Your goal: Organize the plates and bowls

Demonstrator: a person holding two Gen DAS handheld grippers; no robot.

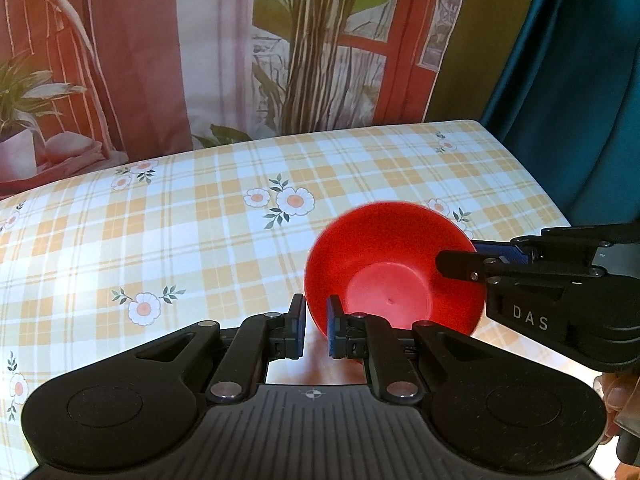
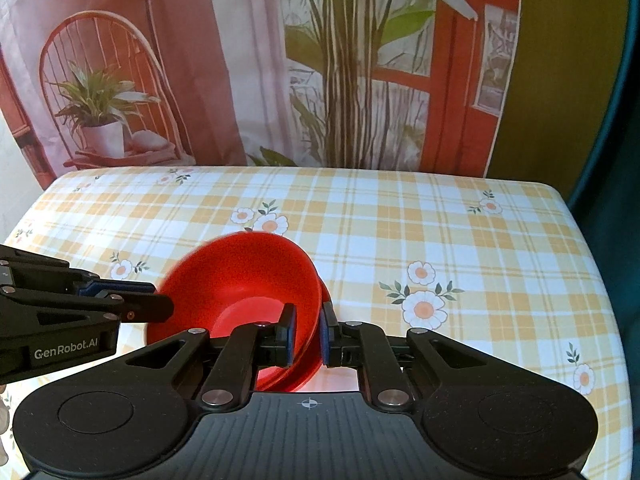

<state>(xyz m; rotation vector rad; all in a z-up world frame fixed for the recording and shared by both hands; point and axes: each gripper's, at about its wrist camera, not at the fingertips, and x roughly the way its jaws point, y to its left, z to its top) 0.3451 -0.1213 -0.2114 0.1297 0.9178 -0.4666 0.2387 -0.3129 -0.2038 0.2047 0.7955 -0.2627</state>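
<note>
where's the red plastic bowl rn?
Red plastic bowl is tilted above the checked tablecloth, its rim between the fingers of both left gripper and right gripper.

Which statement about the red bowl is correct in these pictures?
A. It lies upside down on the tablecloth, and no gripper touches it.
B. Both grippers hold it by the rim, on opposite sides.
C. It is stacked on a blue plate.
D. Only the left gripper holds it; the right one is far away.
B: the left gripper pinches the red bowl at one rim edge, and the right gripper pinches the opposite edge.
</note>
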